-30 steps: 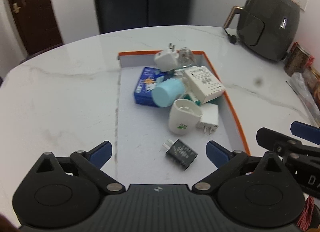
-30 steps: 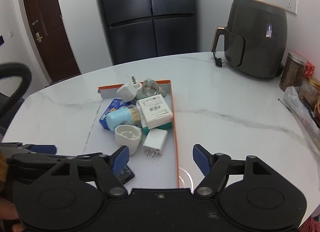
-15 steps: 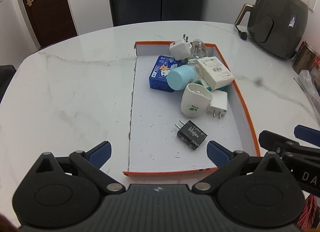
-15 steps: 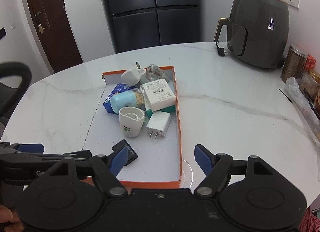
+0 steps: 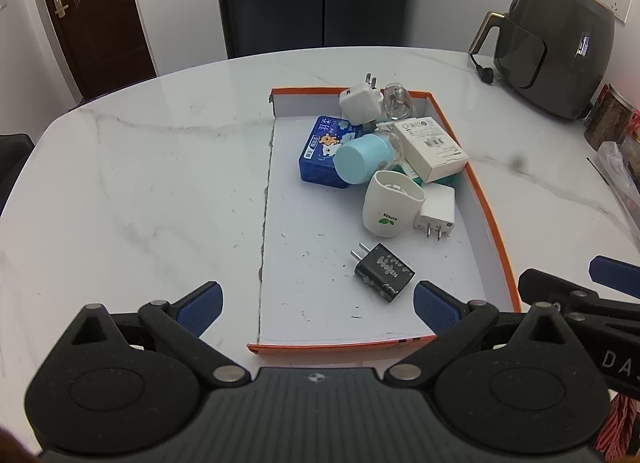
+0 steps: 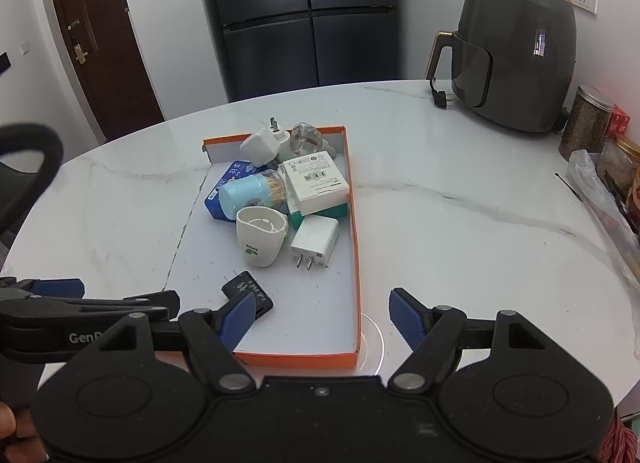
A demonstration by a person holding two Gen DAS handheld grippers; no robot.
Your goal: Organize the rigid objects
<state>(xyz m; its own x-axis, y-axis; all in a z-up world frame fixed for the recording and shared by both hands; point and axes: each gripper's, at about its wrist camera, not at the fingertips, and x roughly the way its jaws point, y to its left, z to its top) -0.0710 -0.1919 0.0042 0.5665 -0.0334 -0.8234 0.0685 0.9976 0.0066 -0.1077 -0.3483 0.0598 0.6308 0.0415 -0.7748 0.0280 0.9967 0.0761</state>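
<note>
An orange-rimmed box lid [image 5: 492,223] [image 6: 354,247] lies on the white marble table. In it are a black charger [image 5: 382,271] [image 6: 248,291], a white cup-shaped device [image 5: 390,205] [image 6: 260,237], a white plug adapter [image 5: 436,213] [image 6: 316,241], a blue cylinder [image 5: 360,159] [image 6: 244,195], a blue box [image 5: 320,151], a white carton [image 5: 432,147] [image 6: 316,179] and a white cube charger [image 5: 360,103] [image 6: 260,147]. My left gripper [image 5: 316,307] is open and empty above the lid's near edge. My right gripper [image 6: 324,321] is open and empty, over the lid's near right corner.
A dark air fryer [image 5: 552,47] [image 6: 516,59] stands at the back right. Jars and bags [image 6: 600,151] crowd the right edge. A black fridge [image 6: 300,19] and a brown door [image 6: 96,39] are behind the table.
Both grippers have pulled back and up from the lid; its near edge now shows. Nothing in the lid has moved.
</note>
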